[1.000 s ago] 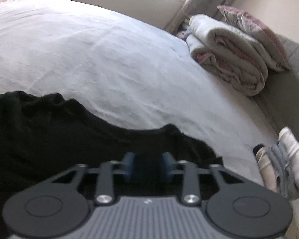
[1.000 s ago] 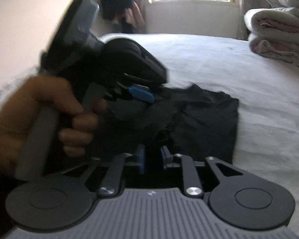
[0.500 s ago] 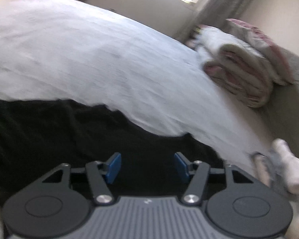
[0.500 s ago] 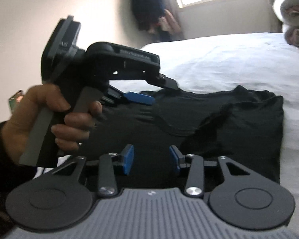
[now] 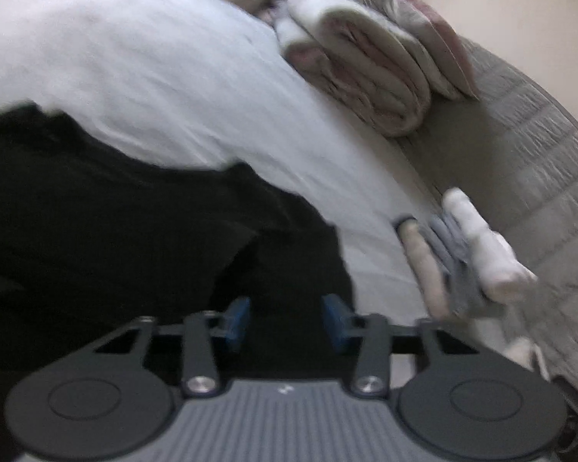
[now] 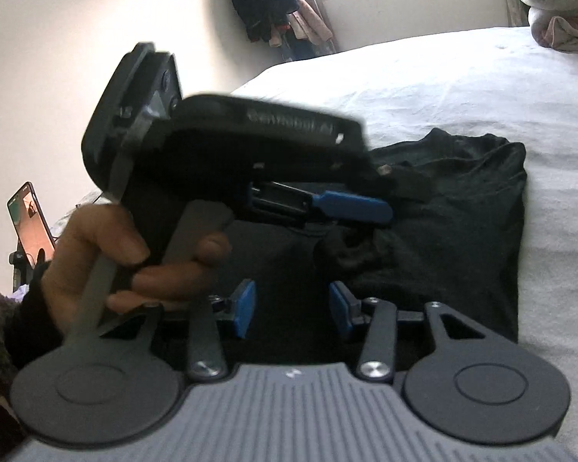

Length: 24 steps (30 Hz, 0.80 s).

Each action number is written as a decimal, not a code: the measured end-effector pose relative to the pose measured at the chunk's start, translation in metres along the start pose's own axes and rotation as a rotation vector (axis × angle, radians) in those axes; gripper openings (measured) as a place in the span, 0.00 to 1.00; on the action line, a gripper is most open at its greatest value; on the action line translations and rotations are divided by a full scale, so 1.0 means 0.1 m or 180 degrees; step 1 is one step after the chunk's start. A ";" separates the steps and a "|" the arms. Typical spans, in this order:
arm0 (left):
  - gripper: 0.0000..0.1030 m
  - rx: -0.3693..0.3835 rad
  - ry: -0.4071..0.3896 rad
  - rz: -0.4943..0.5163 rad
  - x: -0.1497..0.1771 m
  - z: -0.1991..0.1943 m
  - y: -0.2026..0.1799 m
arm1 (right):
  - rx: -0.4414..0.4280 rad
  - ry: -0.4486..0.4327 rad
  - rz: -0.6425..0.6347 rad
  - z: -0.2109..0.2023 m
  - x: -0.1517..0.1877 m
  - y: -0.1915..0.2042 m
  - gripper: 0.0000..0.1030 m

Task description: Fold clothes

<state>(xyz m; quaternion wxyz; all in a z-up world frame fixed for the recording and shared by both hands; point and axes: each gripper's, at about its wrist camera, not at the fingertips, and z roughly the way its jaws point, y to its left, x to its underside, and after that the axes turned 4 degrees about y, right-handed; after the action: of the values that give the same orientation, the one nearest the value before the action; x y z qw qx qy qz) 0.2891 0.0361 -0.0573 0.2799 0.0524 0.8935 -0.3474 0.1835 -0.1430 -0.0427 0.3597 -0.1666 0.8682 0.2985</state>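
A black shirt [image 6: 443, 208] lies spread on the white sheet [image 6: 462, 77] of a bed, its cloth rumpled into a small dark bunch near the middle, while a person works over it with a gripper in each hand. In the right wrist view the right gripper [image 6: 292, 313] hangs low over the near part of the shirt, its blue pads [image 6: 244, 312] parted with only dark cloth showing beneath the gap — the jaws have just been opening and nothing is pinched between them. Beyond it, the left hand [image 6: 108, 254] grasps the handle of the left gripper [image 5: 285, 321], which points across the shirt; one blue finger shows in side view above the bunched cloth. From the left wrist view that gripper's jaws stand partly apart over the shirt's edge, having just been closing, and the pads do not press on the cloth, though the picture is blurred. At the far side of the bed sit a folded quilt [image 5: 358, 65] with a pillow [image 5: 416, 34] leaning behind it, and near the shirt's corner a small stack of folded clothes [image 5: 454, 258]. A phone [image 6: 31, 223] stands upright at the left edge of the right wrist view — its screen lit.
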 end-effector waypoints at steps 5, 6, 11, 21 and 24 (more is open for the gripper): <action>0.43 -0.0948 -0.0619 -0.0007 0.03 -0.33 0.05 | 0.0089 -0.0044 0.0002 0.02 0.00 0.01 0.46; 0.43 -0.1051 -0.0697 -0.0055 0.04 -0.42 0.07 | 0.0108 -0.0052 0.0002 0.02 0.00 0.01 0.46; 0.55 -0.1316 -0.0973 -0.0422 0.11 -0.96 0.29 | 0.0120 0.0018 -0.0075 0.08 0.03 0.03 0.48; 0.58 -0.2273 -0.1176 -0.0774 0.28 -1.67 0.64 | -0.0092 -0.0093 0.0124 -0.01 -0.01 0.01 0.51; 0.57 -0.2711 -0.1258 -0.0834 0.29 -1.81 0.81 | -0.0087 -0.0133 0.0151 -0.05 0.01 -0.02 0.51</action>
<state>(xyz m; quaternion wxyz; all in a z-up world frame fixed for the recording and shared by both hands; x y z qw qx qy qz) 0.2041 0.2116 -0.0116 0.3946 -0.2467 0.8850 0.0135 0.1807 -0.1476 -0.0413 0.3683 -0.1447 0.8600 0.3221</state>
